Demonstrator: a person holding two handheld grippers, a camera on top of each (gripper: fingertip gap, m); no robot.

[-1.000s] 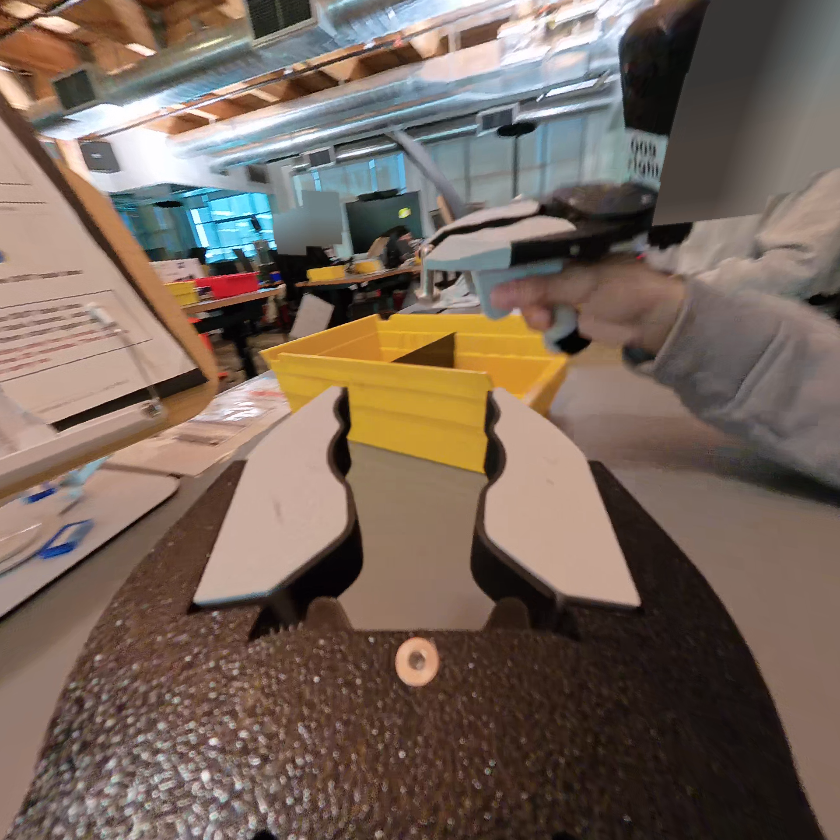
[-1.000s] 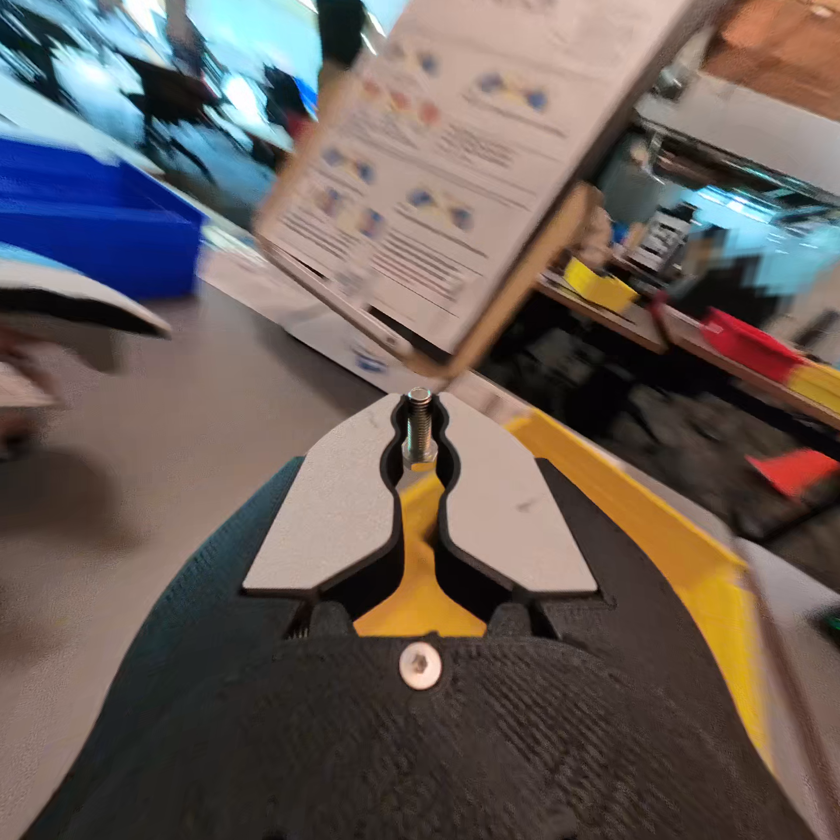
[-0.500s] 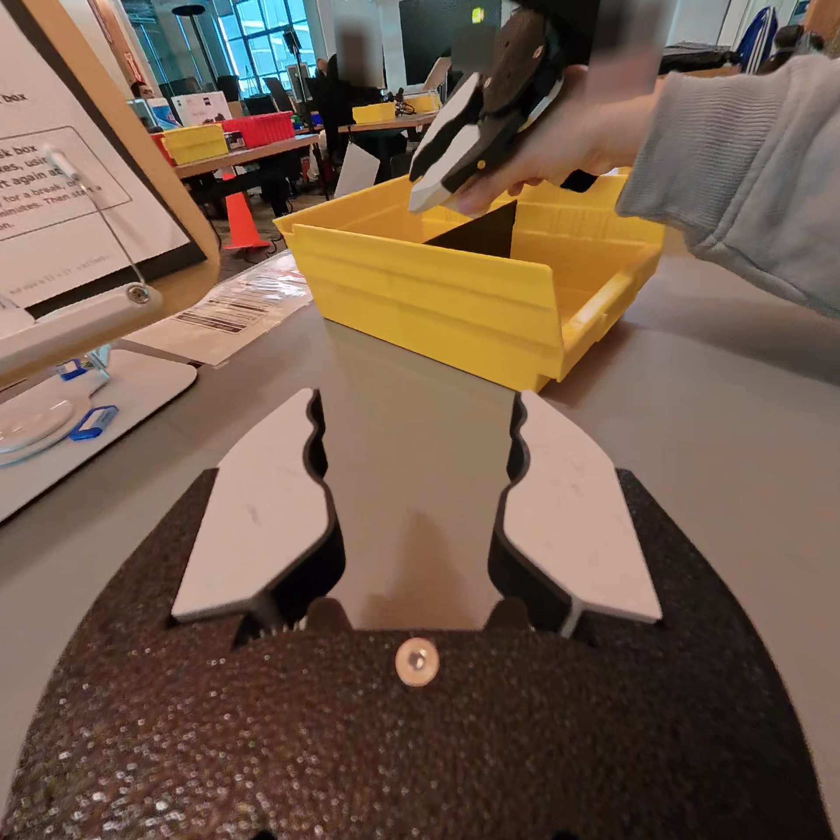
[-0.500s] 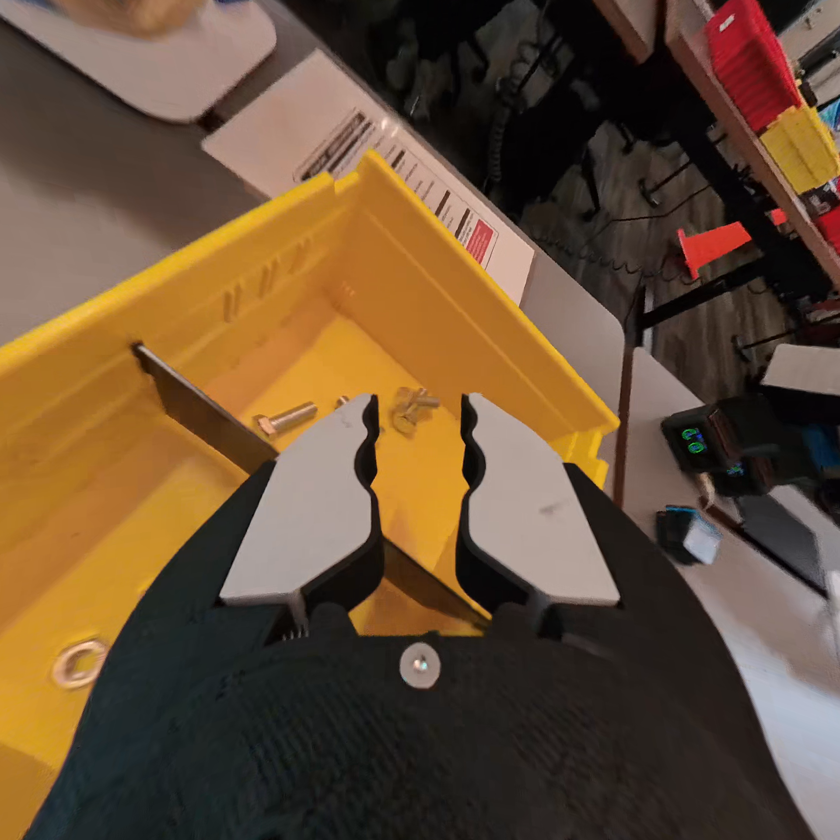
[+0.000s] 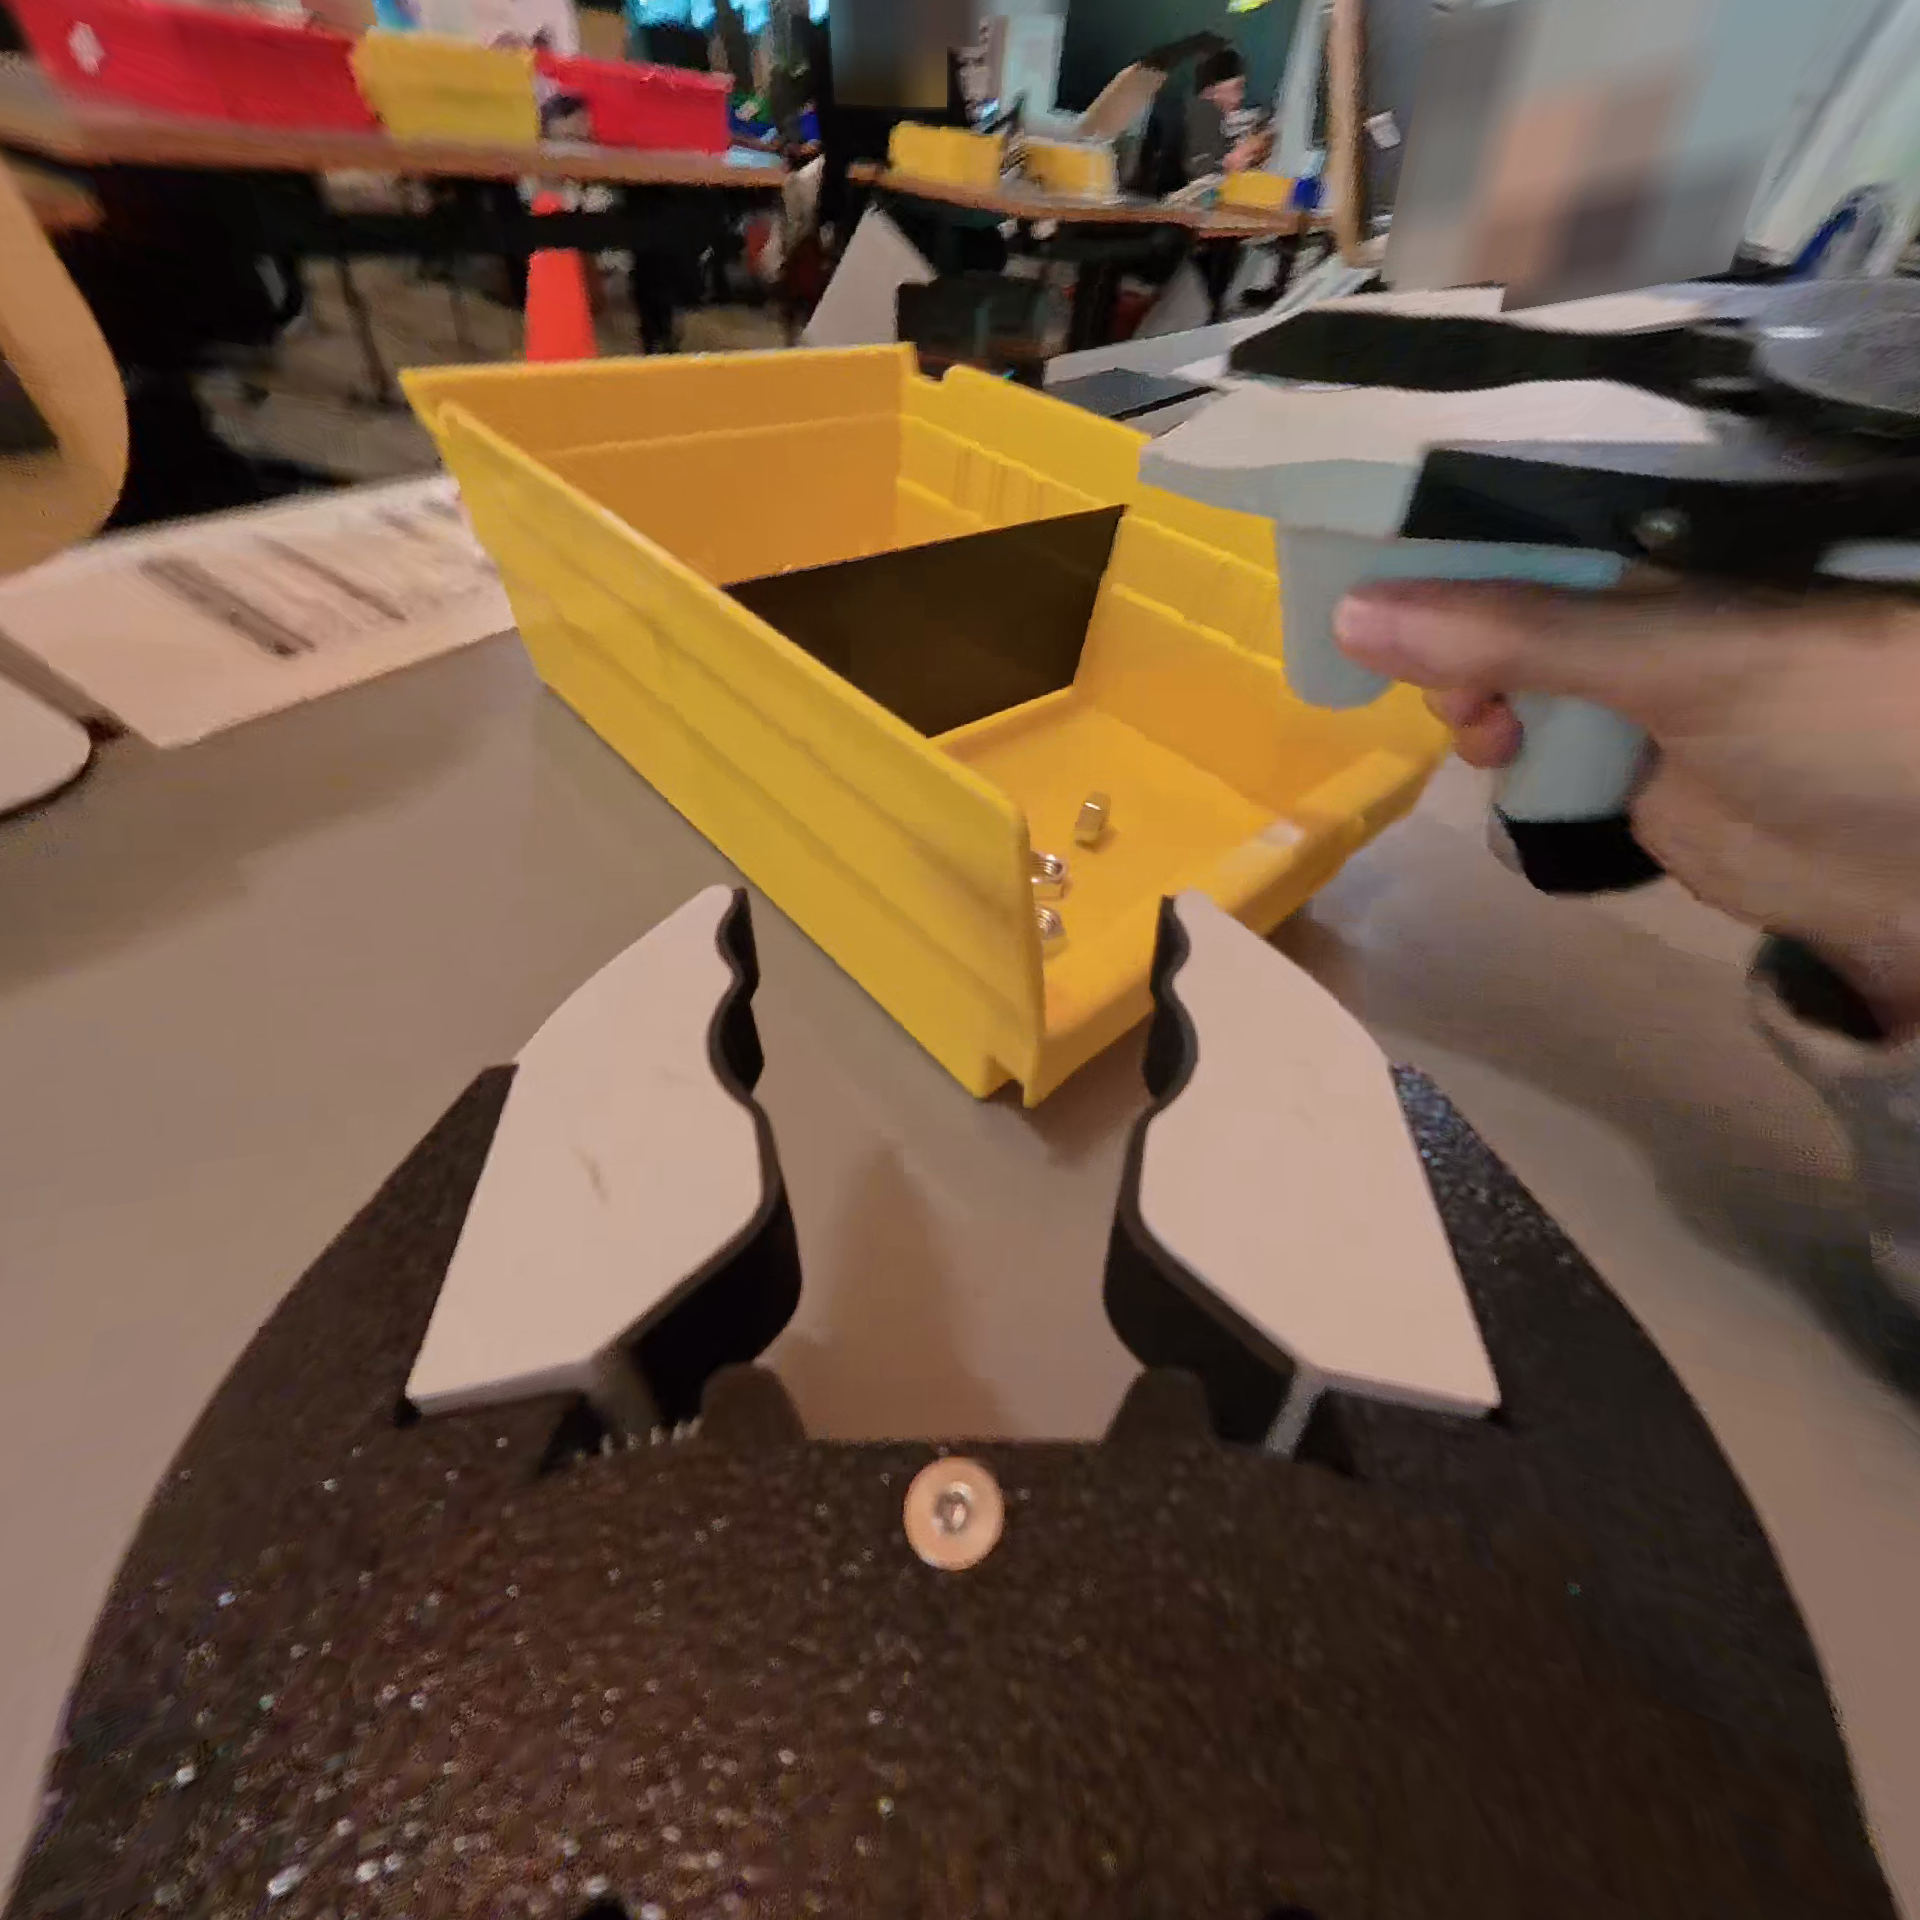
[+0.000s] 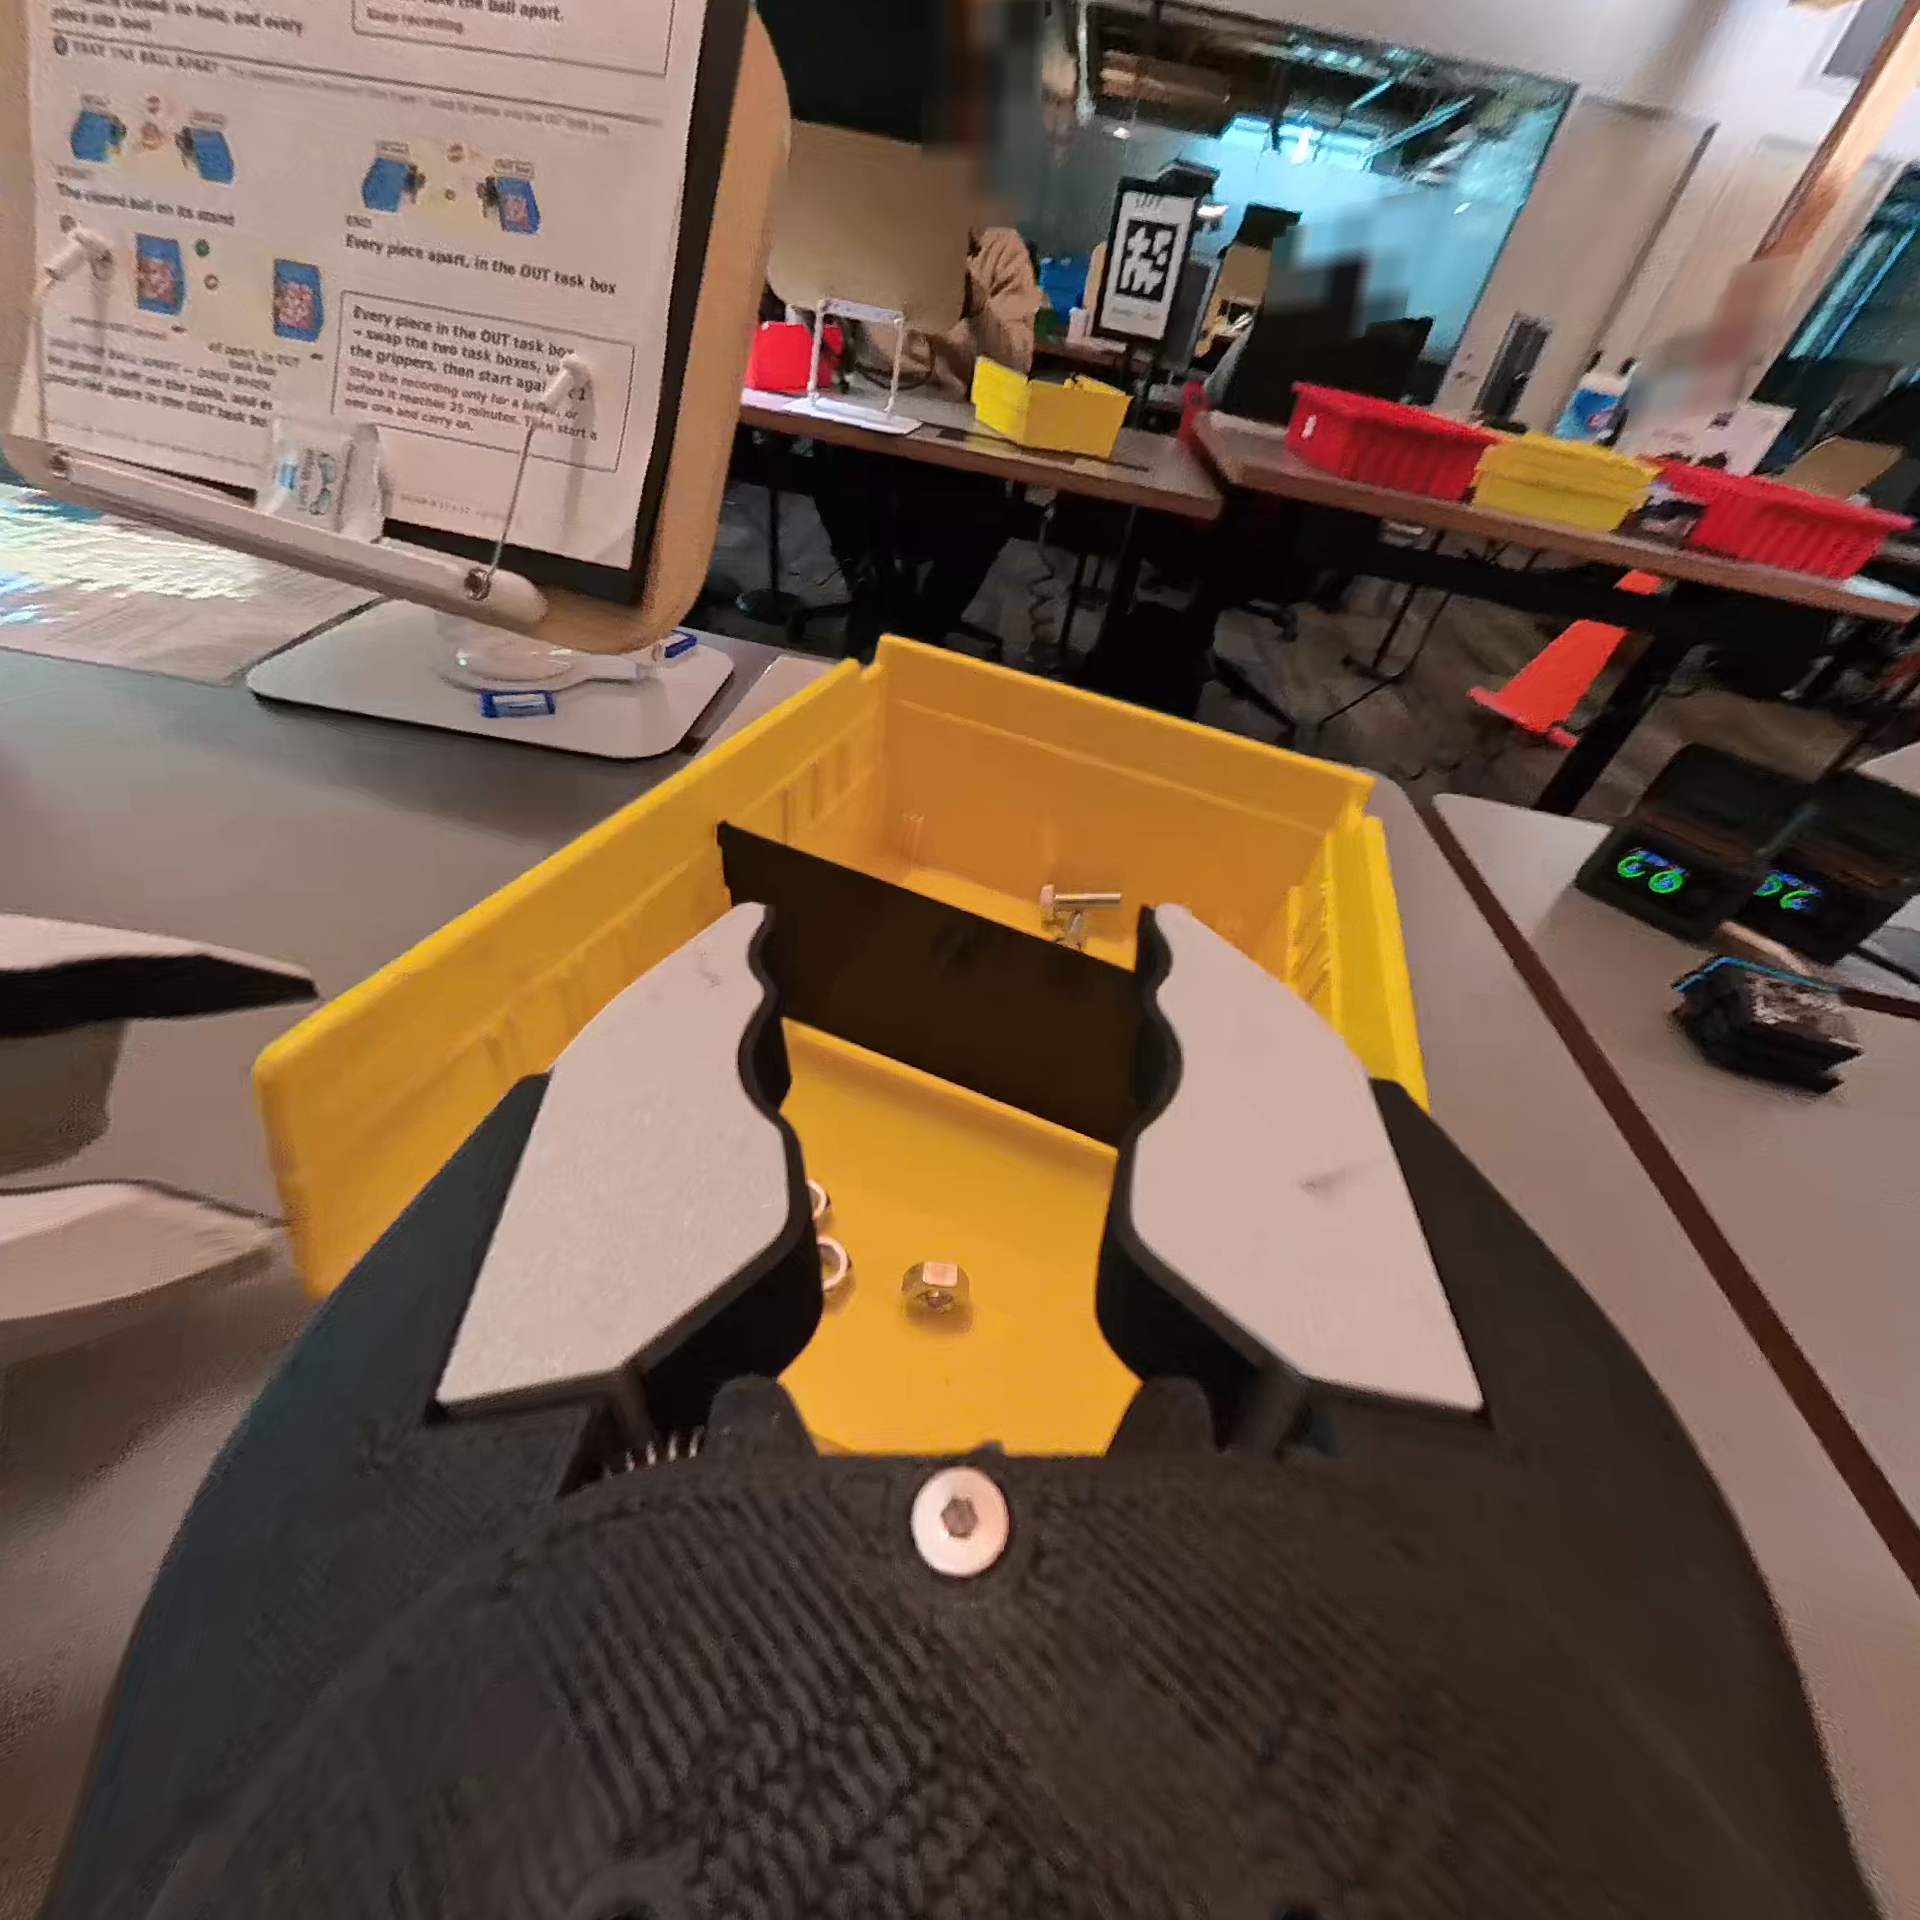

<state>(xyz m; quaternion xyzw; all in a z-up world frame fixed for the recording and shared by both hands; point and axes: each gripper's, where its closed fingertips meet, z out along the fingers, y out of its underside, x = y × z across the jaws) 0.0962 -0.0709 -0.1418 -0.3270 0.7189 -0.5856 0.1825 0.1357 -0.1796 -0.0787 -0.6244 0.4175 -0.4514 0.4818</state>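
1. Jaws on my right gripper [image 6: 951,935] stand spread wide with nothing between the pads; they hang over the near compartment of the yellow bin [image 6: 436,1049].
2. Straight below that gap, on the bin floor, lies a hex nut [image 6: 935,1291], with two more nuts [image 6: 831,1262] partly hidden under my left-hand finger [image 6: 634,1174].
3. Just past my fingertips a black divider [image 6: 935,977] crosses the bin; beyond it, in the far compartment, lies a bolt [image 6: 1081,899].
4. My left gripper [image 5: 956,914] also has its jaws spread and bare. It sits low over the grey bench [image 5: 260,987], fingertips just short of the bin's near corner [image 5: 997,935], not touching it.
5. From that side I see the three nuts [image 5: 1049,868] close behind the bin's open front edge, between and slightly beyond my fingertips.
6. To the right in the left wrist view, a hand [image 5: 1683,748] grips my right gripper's handle above the bin.
7. Farther out on the bench: a stand with an instruction sheet [image 6: 343,260] left of the bin, and a small display with green digits [image 6: 1704,873] on the right.
8. Behind are other benches with red and yellow bins [image 6: 1558,478] and an orange cone [image 5: 559,307].
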